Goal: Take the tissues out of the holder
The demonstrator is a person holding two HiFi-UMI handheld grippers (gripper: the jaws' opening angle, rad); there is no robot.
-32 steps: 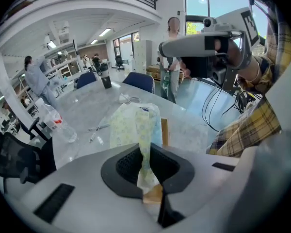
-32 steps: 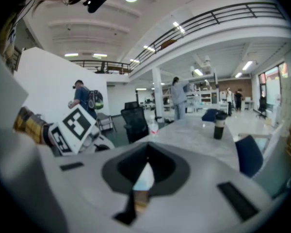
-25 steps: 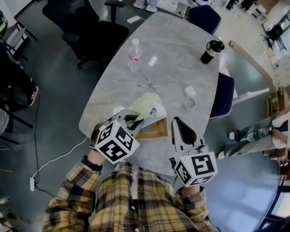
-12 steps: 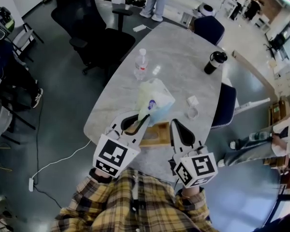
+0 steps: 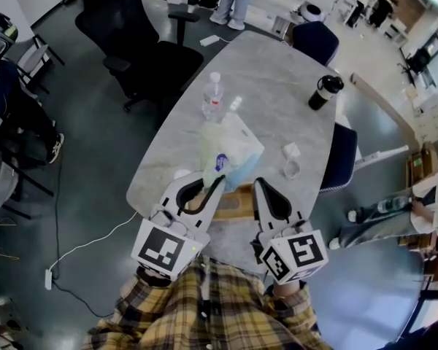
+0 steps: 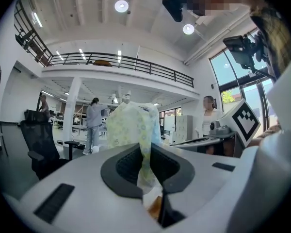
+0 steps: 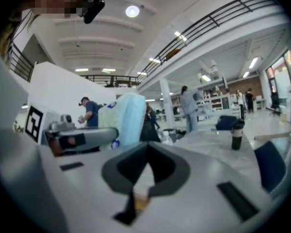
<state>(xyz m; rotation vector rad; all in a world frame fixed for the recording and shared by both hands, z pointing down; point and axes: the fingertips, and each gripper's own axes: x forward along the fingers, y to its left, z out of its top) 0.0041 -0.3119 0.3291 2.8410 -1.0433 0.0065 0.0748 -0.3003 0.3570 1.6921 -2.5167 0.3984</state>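
Here, the tissue pack [image 5: 232,148] is a soft, crinkly plastic pillow, pale with a small yellow-green floral print and one blue side. The left gripper [image 5: 208,184] has its jaws clamped on the pack's thin, gathered edge. The pack is held up in the air, clear of the flat wooden holder [image 5: 237,203]. That holder lies on the near rim of the grey, marbled, round-ended worktop [image 5: 277,79], between the two grippers. The right gripper [image 5: 261,188] sits just beside the holder, its jaws together on nothing. Farther along the worktop stand a clear water bottle [image 5: 213,97] and a black tumbler [image 5: 324,75], with a small white item [image 5: 290,152] between them and the holder. A black office chair [image 5: 142,46] stands left of the worktop. The pack's long axis runs away from the person towards the bottle, rising from the pinched end, and its bulk hides part of the worktop.
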